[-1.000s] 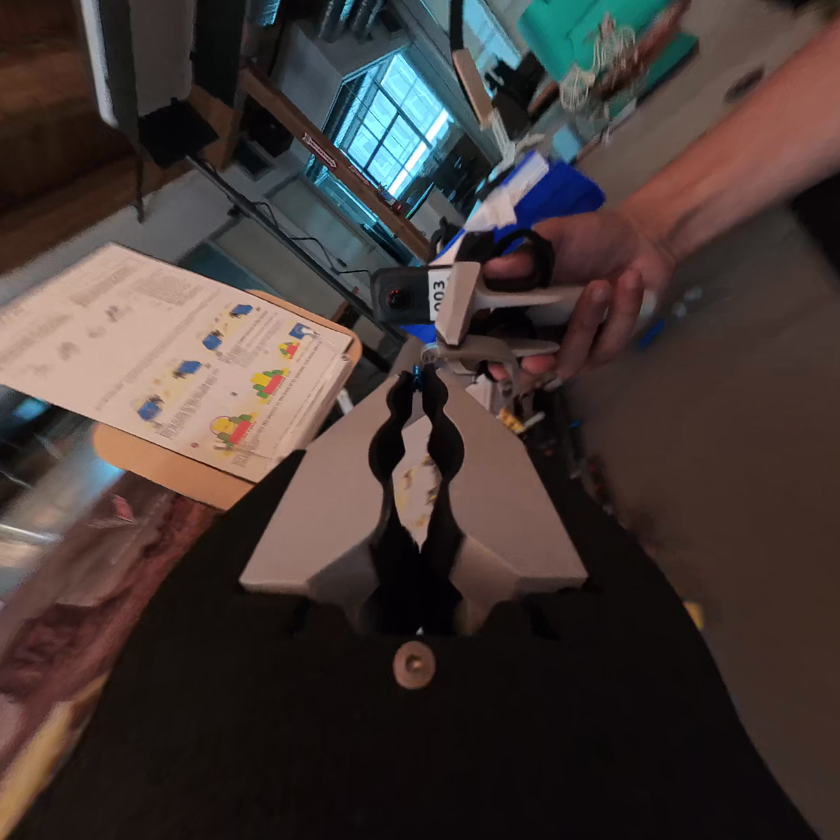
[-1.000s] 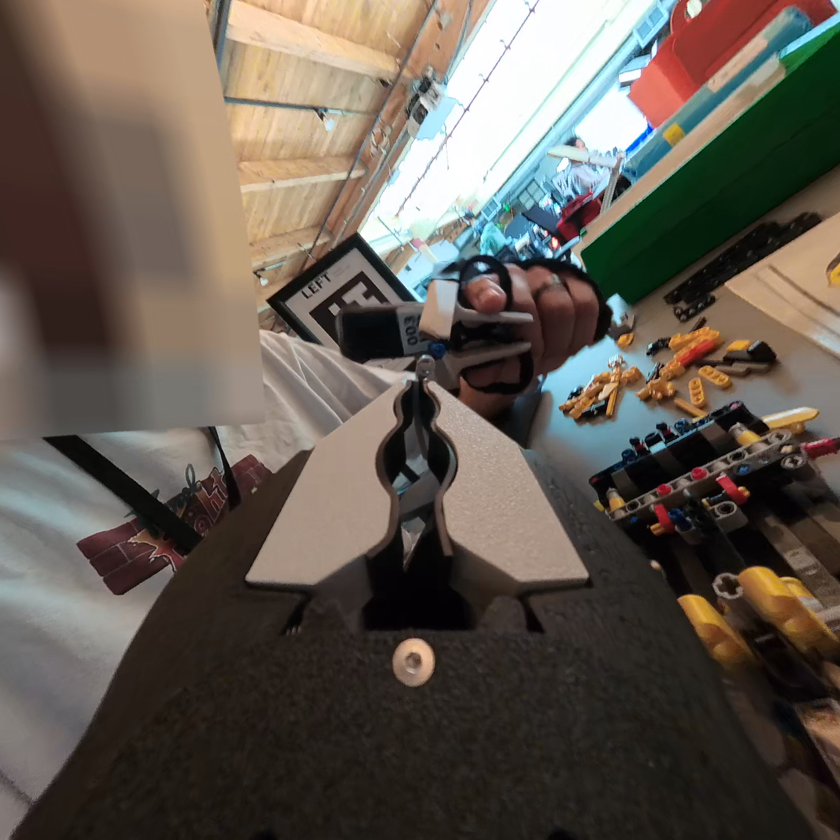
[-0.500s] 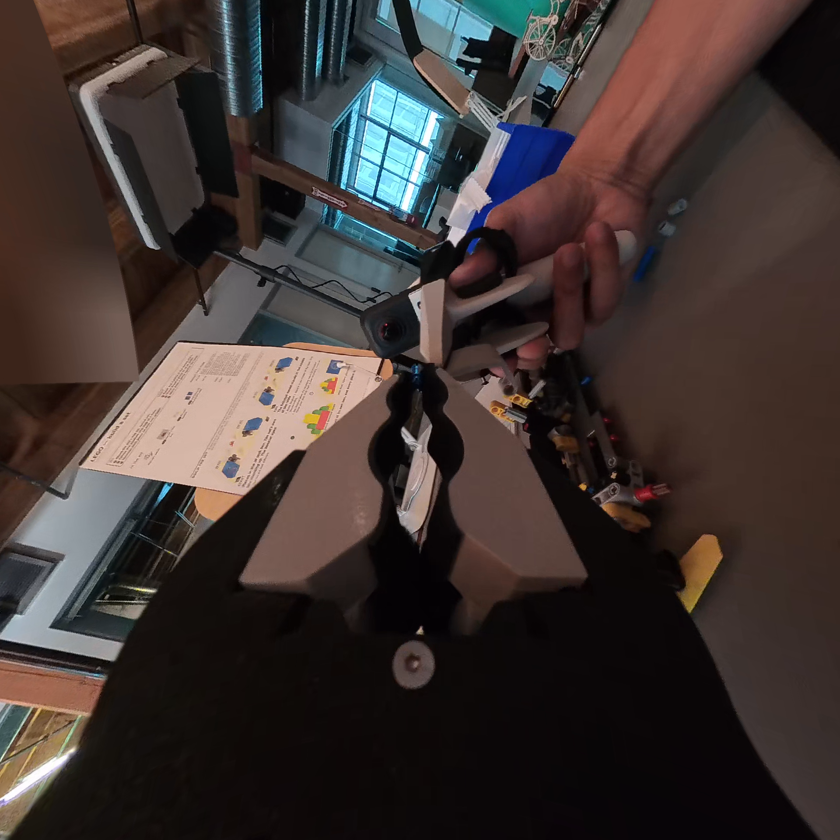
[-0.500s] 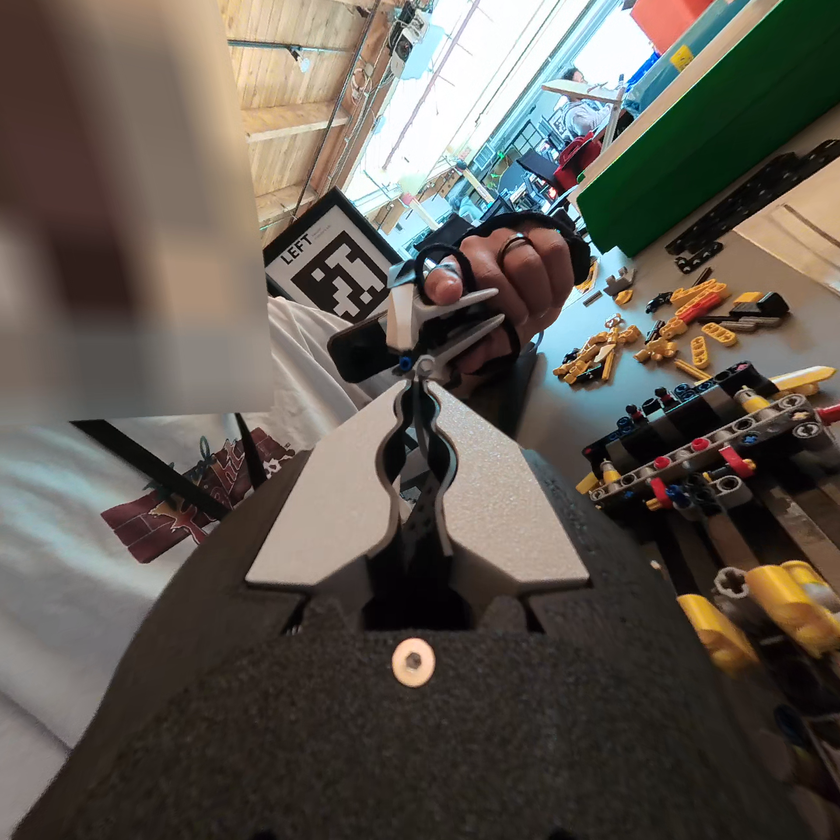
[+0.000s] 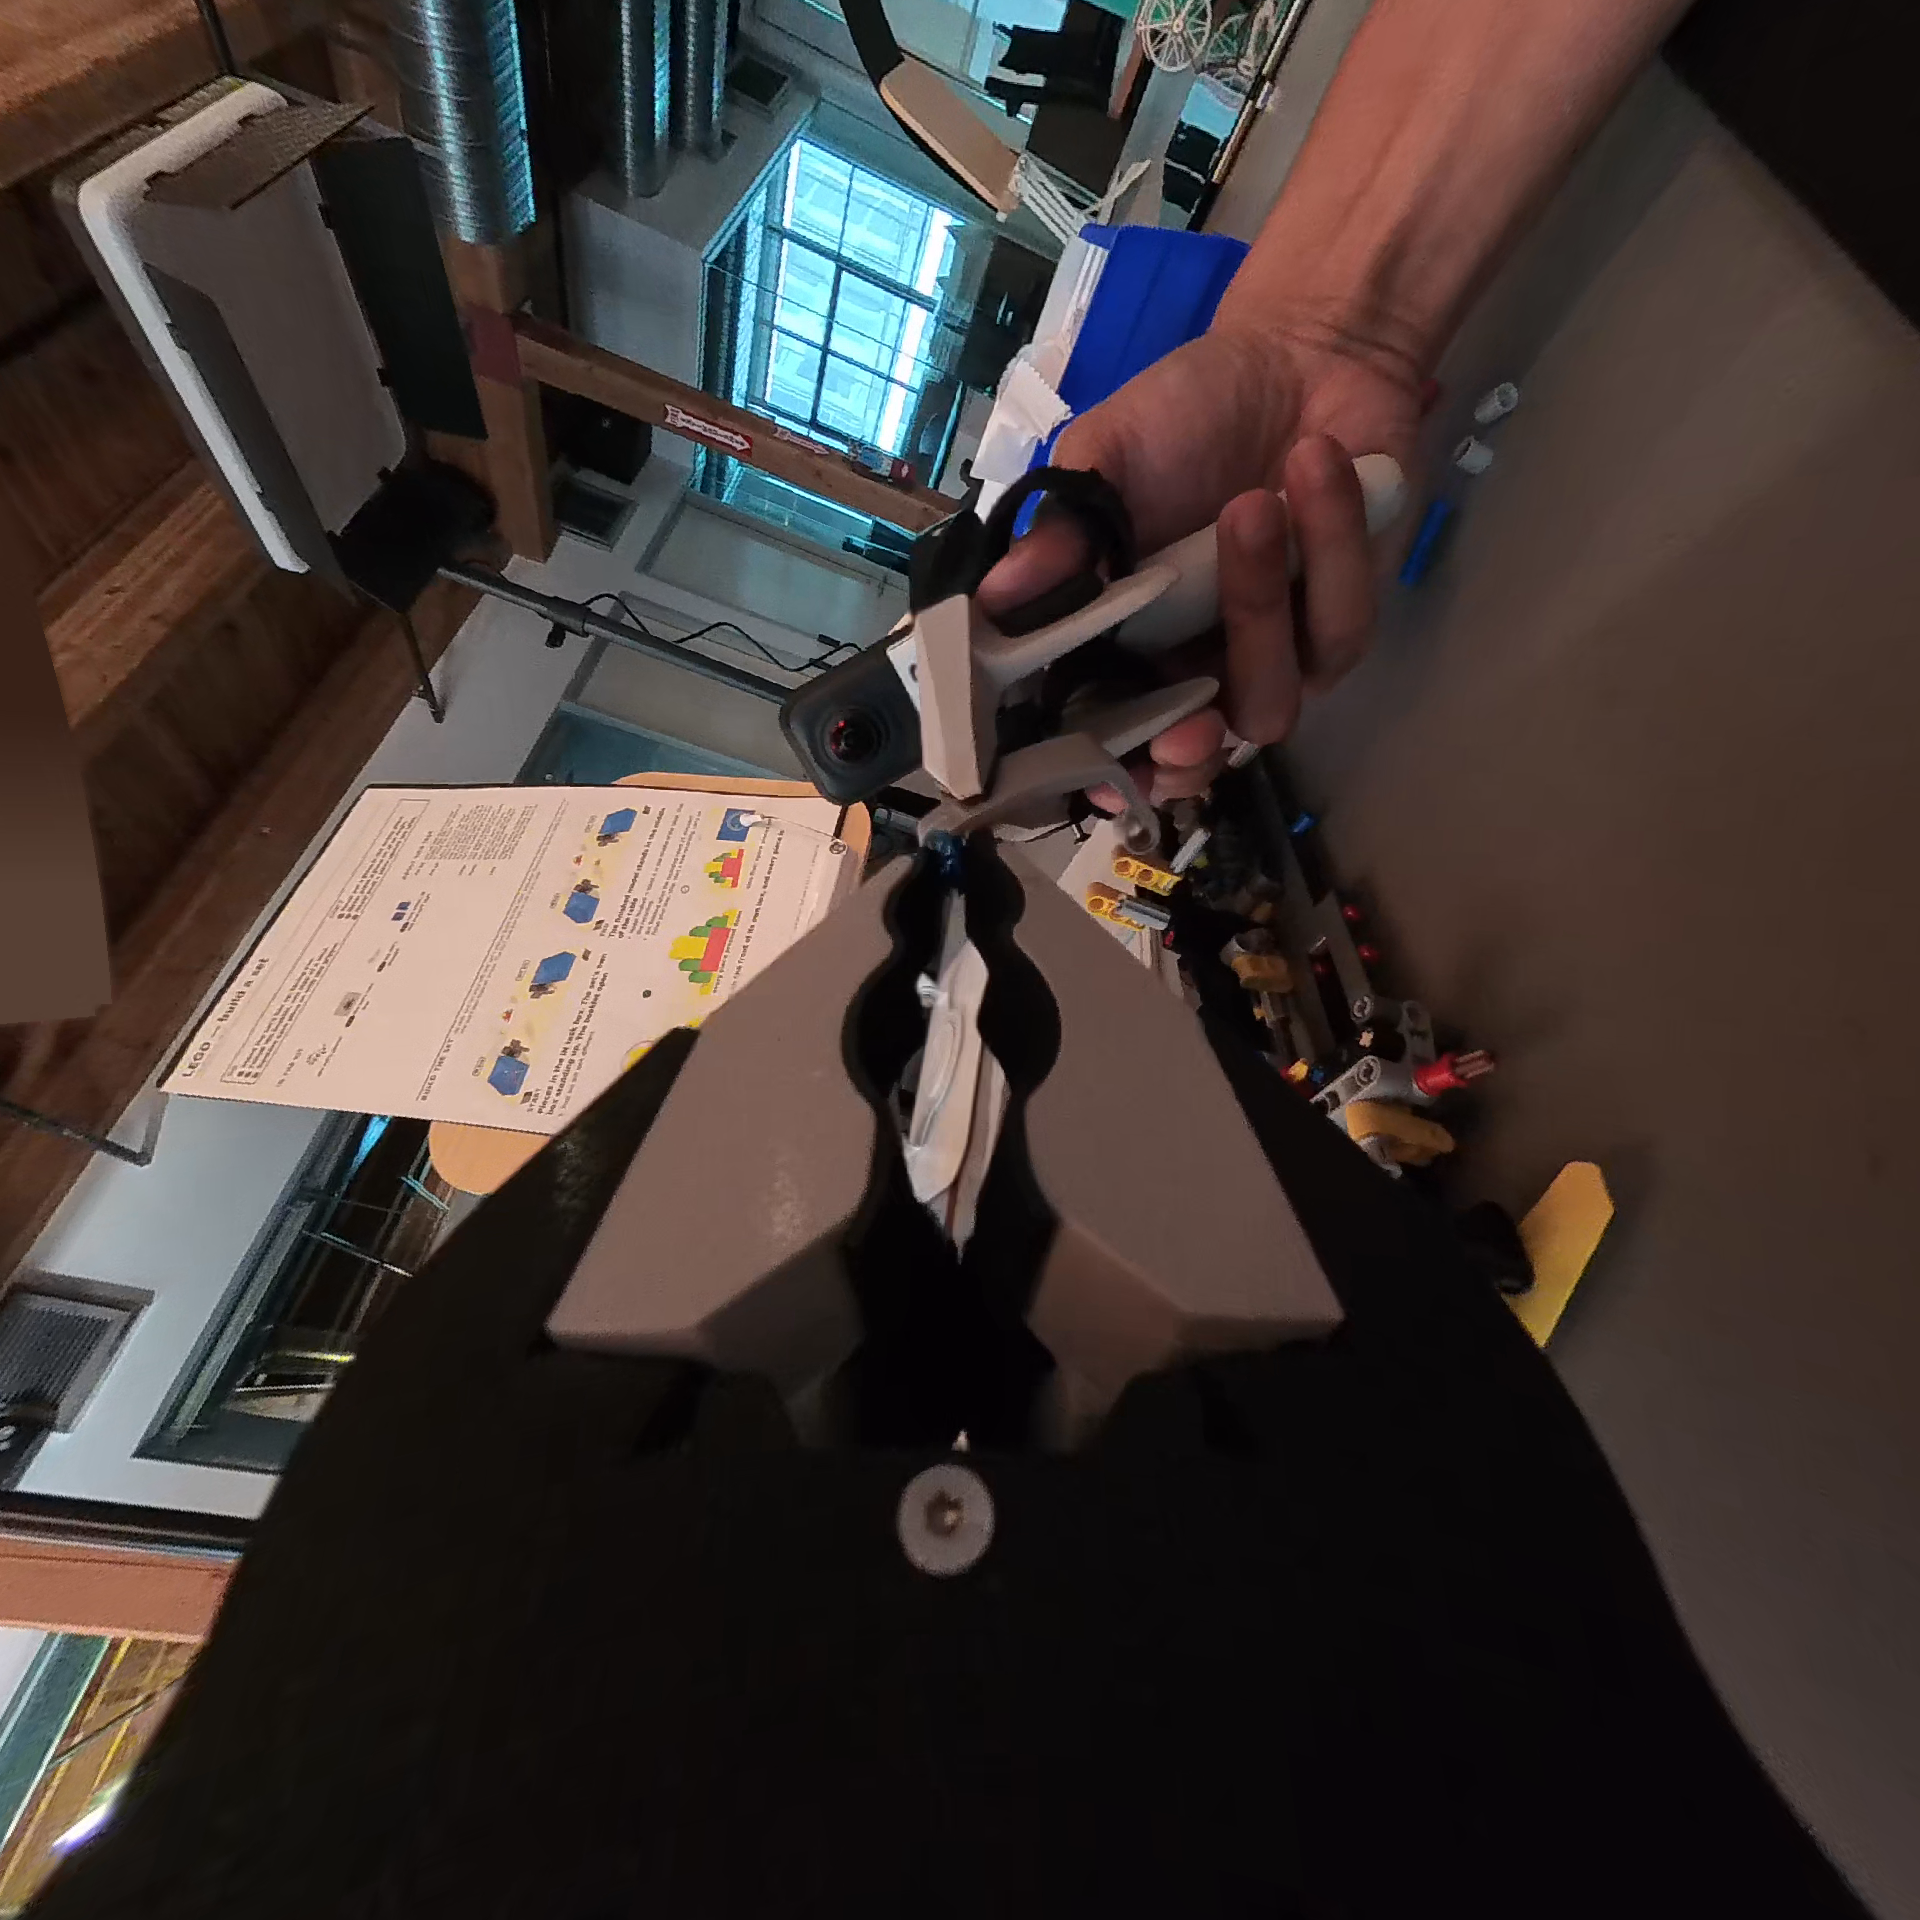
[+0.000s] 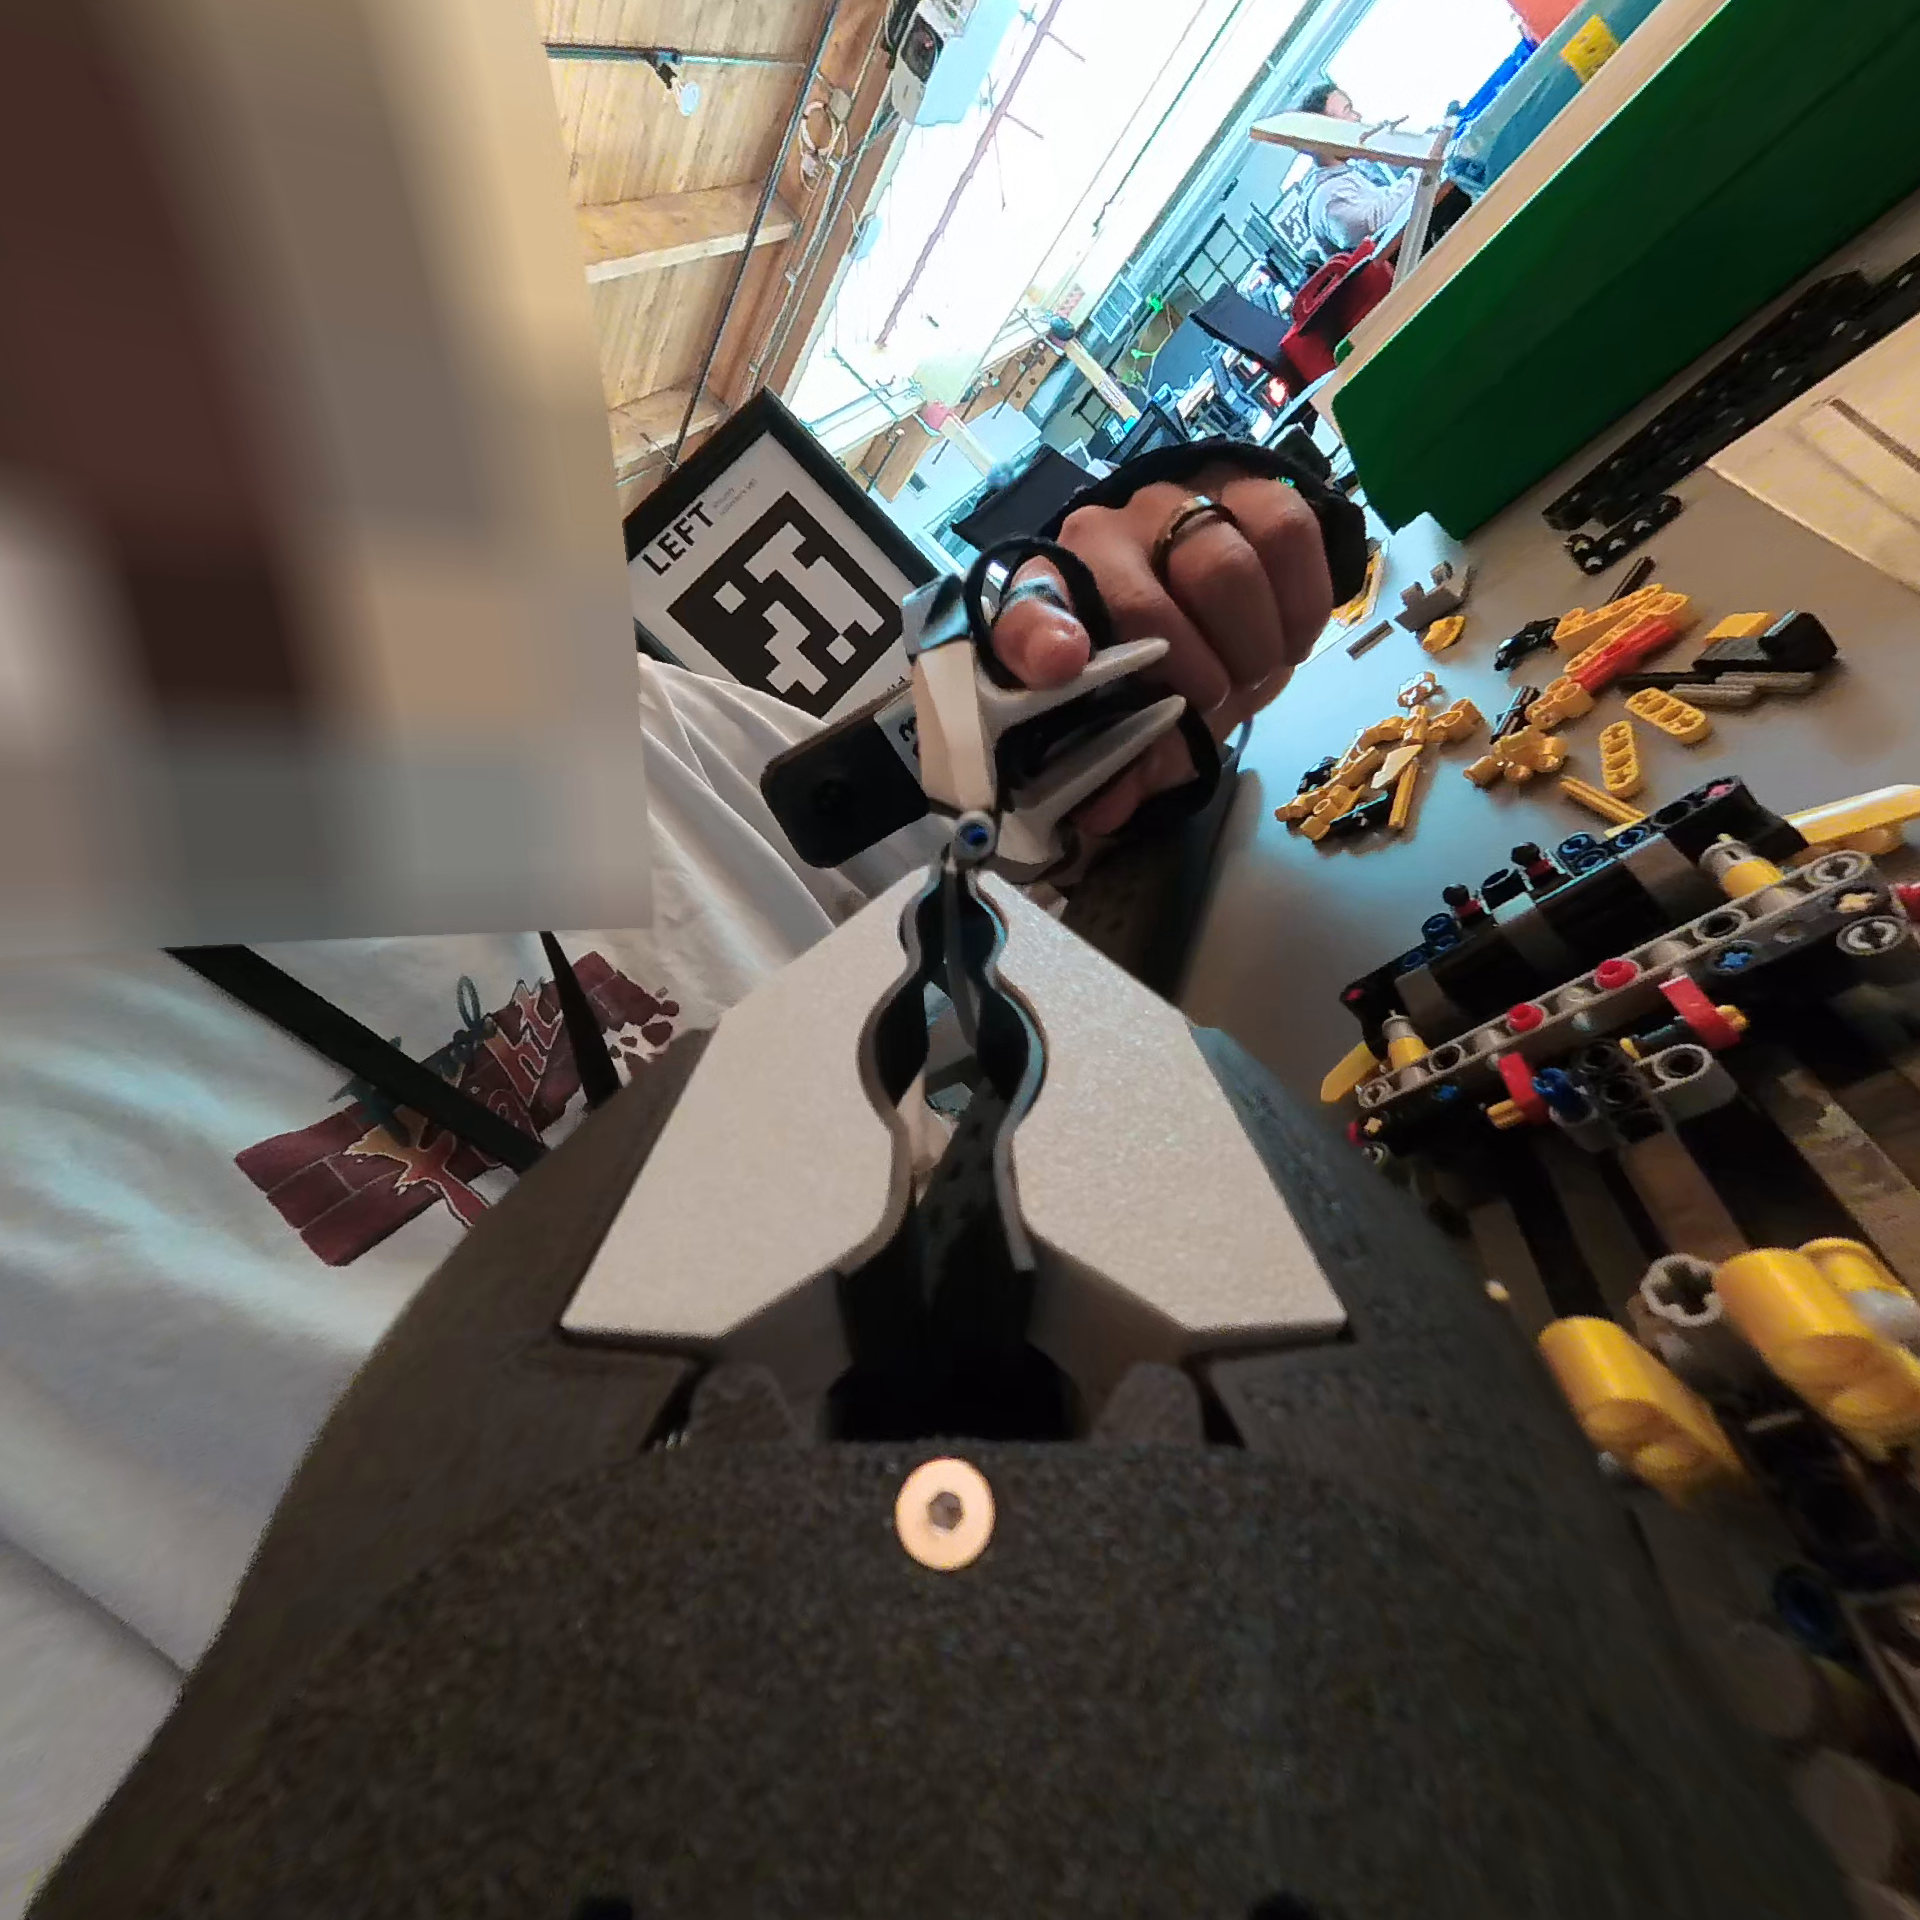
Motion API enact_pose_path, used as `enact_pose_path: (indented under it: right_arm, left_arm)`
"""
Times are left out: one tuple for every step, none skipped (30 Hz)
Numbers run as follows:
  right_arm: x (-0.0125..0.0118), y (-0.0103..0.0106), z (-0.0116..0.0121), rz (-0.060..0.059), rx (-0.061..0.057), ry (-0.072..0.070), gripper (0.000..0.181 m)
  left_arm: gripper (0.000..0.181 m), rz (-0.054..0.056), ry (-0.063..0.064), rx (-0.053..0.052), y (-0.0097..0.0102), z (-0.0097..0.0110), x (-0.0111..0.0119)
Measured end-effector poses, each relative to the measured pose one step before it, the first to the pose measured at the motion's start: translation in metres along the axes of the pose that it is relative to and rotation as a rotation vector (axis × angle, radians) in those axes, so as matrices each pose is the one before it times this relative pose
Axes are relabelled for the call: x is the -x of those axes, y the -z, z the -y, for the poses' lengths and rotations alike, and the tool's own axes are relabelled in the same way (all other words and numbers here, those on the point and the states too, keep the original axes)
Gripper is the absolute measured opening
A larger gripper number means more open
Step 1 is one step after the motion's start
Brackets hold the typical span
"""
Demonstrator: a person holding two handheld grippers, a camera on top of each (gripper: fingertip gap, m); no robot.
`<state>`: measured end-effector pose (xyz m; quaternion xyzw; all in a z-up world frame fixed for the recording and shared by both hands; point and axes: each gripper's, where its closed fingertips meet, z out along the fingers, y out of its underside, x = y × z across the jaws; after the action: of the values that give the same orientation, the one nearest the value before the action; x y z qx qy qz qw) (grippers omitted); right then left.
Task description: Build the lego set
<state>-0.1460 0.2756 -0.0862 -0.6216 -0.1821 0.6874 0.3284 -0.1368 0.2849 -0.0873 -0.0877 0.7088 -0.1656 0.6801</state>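
Observation:
My left gripper [image 5: 951, 860] is shut on a small blue pin [image 5: 948, 852] at its fingertips. My right gripper [image 6: 961, 881] is shut on a thin dark grey piece [image 6: 958, 977] that runs up between its fingers. Both are held in the air, tip to tip. In the left wrist view the right gripper [image 5: 961, 812] points at me from just above the pin. In the right wrist view the left gripper [image 6: 982, 826] shows the blue pin [image 6: 972, 831] at the end of the grey piece; I cannot tell whether they are joined.
A half-built black and grey Technic frame [image 6: 1621, 987] lies on the grey table [image 6: 1299, 914], with loose yellow parts [image 6: 1455, 727] and a green bin [image 6: 1610, 260] behind. An instruction sheet [image 5: 499, 956] on a clipboard stands to the left. Large yellow parts [image 6: 1766, 1351] lie near. Both grippers' tips are close together, under 4 cm apart.
Both hands have turned, so the room has tilted in both views. The grippers have stayed tip to tip and shut. The table parts show more in the left wrist view.

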Motion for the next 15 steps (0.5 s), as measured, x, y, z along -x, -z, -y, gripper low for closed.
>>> enact_pose_path:
  right_arm:
    - [-0.00164, 0.00071, -0.00135, -0.0119, 0.0102, 0.0008, 0.001]
    - [-0.00185, 0.00082, -0.00175, -0.0150, 0.0128, 0.0017, 0.001]
    - [-0.00127, 0.00064, -0.00178, -0.0115, 0.0132, 0.0014, 0.001]
    - [-0.00047, 0.00062, -0.00114, -0.0072, 0.0084, 0.0035, 0.001]
    - [-0.00042, 0.00067, -0.00069, -0.0055, 0.0047, 0.0019, 0.001]
    - [-0.00026, 0.00052, -0.00048, -0.0007, 0.0010, -0.0042, 0.001]
    - [-0.00037, 0.00068, -0.00022, -0.0021, 0.0009, -0.0023, 0.001]
    - [-0.00102, 0.00065, -0.00088, -0.0088, 0.0060, 0.0019, 0.001]
    - [-0.00116, 0.00040, -0.00087, -0.0081, 0.0052, 0.0004, 0.001]
    - [-0.00064, 0.00018, 0.00057, -0.0013, -0.0043, -0.0019, 0.001]
    - [0.00010, -0.00018, 0.00018, 0.0050, -0.0019, -0.0055, 0.001]
    - [-0.00033, -0.00001, -0.00001, 0.0001, 0.0002, -0.0011, 0.001]
    - [-0.00064, 0.00003, -0.00009, -0.0039, 0.0002, 0.0022, 0.001]
    - [-0.00020, 0.00009, 0.00002, -0.0002, 0.0001, -0.0018, 0.001]
    - [-0.00006, -0.00013, 0.00000, 0.0022, 0.0001, -0.0027, 0.001]
  left_arm:
    - [0.003, -0.0111, 0.0032, 0.0021, -0.00031, -0.00069, -0.00183]
    - [0.003, -0.0119, 0.0032, 0.0021, -0.00052, -0.00081, -0.00220]
    - [0.003, -0.0104, 0.0029, 0.0011, -0.00044, -0.00041, -0.00218]
    - [0.003, -0.0016, -0.0012, -0.0003, -0.00033, 0.00012, -0.00122]
    - [0.003, 0.0004, -0.0024, 0.0011, -0.00066, 0.00004, -0.00099]
    - [0.003, -0.0005, -0.0022, 0.0007, -0.00050, -0.00018, -0.00049]
    - [0.003, 0.0045, -0.0090, 0.0018, -0.00021, -0.00013, -0.00004]
    - [0.003, 0.0027, -0.0087, 0.0057, -0.00039, -0.00084, -0.00001]
    - [0.003, -0.0025, -0.0042, 0.0048, -0.00018, -0.00089, -0.00048]
    - [0.003, 0.0036, -0.0050, 0.0013, 0.00019, -0.00049, 0.00054]
    - [0.003, 0.0016, 0.0004, 0.0011, 0.00021, -0.00027, 0.00044]
    - [0.003, 0.0005, 0.0056, -0.0031, 0.00024, 0.00050, 0.00037]
    - [0.003, -0.0010, 0.0032, 0.0015, 0.00003, -0.00009, 0.00003]
    - [0.003, -0.0024, 0.0012, 0.0006, -0.00014, -0.00032, -0.00043]
    - [0.003, -0.0007, 0.0021, -0.0021, 0.00000, -0.00004, -0.00003]
